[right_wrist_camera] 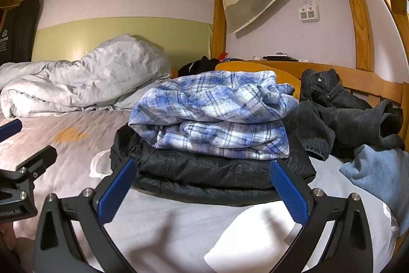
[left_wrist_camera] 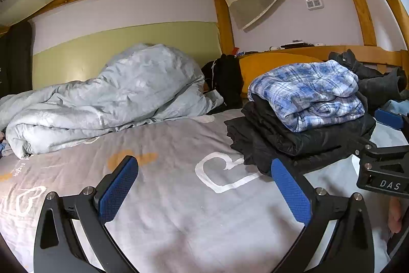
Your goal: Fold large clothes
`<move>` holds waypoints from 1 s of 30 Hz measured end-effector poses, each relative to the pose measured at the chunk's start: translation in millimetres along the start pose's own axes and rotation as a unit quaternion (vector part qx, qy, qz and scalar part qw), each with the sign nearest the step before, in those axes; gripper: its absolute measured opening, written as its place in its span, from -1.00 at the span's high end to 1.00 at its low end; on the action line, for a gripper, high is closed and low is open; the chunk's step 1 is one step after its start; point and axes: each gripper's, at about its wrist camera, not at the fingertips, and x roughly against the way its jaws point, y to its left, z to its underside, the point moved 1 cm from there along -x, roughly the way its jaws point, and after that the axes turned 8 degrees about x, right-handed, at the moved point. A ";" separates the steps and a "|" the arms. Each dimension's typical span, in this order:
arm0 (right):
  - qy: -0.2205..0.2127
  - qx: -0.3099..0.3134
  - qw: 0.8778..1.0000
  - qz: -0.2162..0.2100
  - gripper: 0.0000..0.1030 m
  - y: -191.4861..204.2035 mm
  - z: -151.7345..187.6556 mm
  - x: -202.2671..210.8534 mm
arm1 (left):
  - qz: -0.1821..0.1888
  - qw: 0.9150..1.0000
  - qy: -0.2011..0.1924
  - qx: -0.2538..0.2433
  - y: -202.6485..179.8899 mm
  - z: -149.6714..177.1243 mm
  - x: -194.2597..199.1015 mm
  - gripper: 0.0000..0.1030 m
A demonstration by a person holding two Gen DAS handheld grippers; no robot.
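Lower bunk of a wooden bunk bed, patchwork curtain overhead, pale wall behind. The bed sheet (left_wrist_camera: 179,209) is grey with white heart outlines and takes up most of both views. A grey duvet (left_wrist_camera: 107,96) is bunched against the far wall, likely shoved there to free folding space.

Task items: a stack sits on the sheet, toward the right side of the bed. The black padded jacket (right_wrist_camera: 204,168) is folded flat at the bottom, probably because it is the widest and firmest base. The blue plaid shirt (right_wrist_camera: 214,117) lies folded on top of it, soft and a bit lumpy, edges uneven but contained within the jacket's footprint. To the right of the stack, a heap of dark jeans (right_wrist_camera: 342,109) and a light blue garment (right_wrist_camera: 378,170) is unfolded, apparently waiting its turn.

The right gripper (right_wrist_camera: 204,191) points straight at the stack's near edge, jaws spread wide, holding nothing; tips sit just at the jacket's front edge, contact unclear. The left gripper (left_wrist_camera: 204,186) hovers over bare sheet left of the stack, jaws also spread and empty.

Judgement: two items done, more left on the right.
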 end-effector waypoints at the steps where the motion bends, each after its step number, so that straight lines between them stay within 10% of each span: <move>1: 0.001 0.000 1.000 0.000 -1.00 -0.2 0.0 -0.3 | 0.000 1.000 0.000 0.000 0.0 -0.1 -0.3 -1.00; 30: 0.004 0.000 1.000 -0.001 -1.00 -2.4 0.8 -0.1 | 0.003 1.000 0.010 -0.002 -0.7 0.7 -2.0 -1.00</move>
